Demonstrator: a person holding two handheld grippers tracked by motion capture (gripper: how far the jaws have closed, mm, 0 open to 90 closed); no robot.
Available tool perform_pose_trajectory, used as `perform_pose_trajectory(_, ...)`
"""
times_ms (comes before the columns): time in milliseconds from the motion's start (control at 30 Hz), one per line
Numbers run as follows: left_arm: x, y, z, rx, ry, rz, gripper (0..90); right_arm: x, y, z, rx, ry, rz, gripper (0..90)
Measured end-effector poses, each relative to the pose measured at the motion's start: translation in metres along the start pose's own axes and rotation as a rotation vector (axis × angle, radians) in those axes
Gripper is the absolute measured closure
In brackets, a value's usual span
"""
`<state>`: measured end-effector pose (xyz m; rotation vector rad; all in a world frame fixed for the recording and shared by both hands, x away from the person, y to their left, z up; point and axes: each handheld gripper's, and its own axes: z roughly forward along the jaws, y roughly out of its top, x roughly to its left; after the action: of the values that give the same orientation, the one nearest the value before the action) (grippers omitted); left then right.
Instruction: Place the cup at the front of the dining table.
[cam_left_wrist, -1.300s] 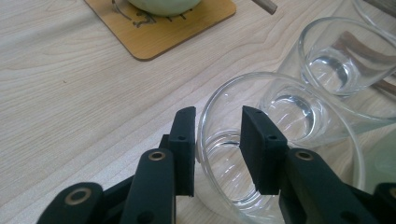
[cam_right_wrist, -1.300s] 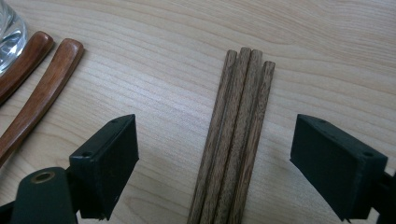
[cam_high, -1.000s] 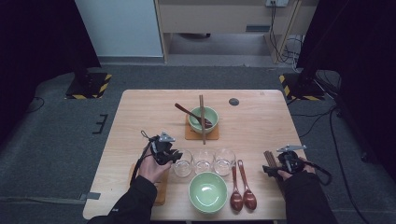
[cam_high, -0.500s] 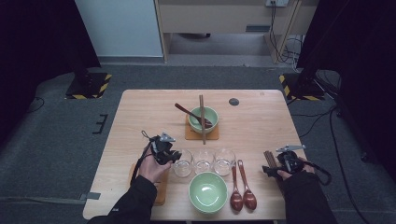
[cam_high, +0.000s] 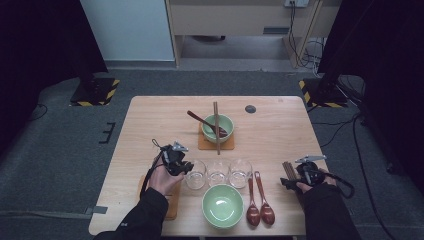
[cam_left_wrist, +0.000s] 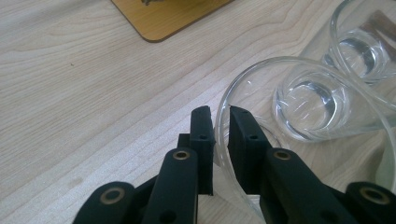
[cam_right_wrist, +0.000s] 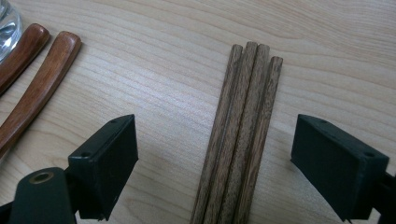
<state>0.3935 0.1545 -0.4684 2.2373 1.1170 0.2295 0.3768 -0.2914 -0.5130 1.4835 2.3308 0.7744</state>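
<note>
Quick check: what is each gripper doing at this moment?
Left gripper: jaws have just been closing, now clamped on the rim of the nearest glass.
Right gripper: open, jaws on either side of the chopsticks, not touching them.

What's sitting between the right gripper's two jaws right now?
A bundle of wooden chopsticks lies on the table between the right gripper's open jaws, untouched, seen in the right gripper view.

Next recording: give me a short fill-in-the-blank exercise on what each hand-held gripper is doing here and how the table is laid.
1. The left hand-held gripper is shut on the rim of a ____.
2. The right hand-held gripper stands open around a bundle of wooden ____.
3. The far green bowl sits on a coaster with a ____ and chopsticks resting on it.
4. Two wooden spoons lie to the ____ of the near green bowl in the high view.

Missing words: glass; chopsticks; spoon; right
</note>
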Motion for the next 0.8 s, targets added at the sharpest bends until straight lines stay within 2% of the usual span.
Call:
perform_pose_trajectory(167,-0.001,0.005,0.0,0.031,0.011,0.017,80.3,0.0,0.0,0.001,0.002,-0.001,-0.007,14.7)
perform_pose_trajectory(800,-0.001,0.018,0.001,0.124,0.022,0.019,81.3,0.0,0.0,0.002,0.007,0.001,-0.004,14.7)
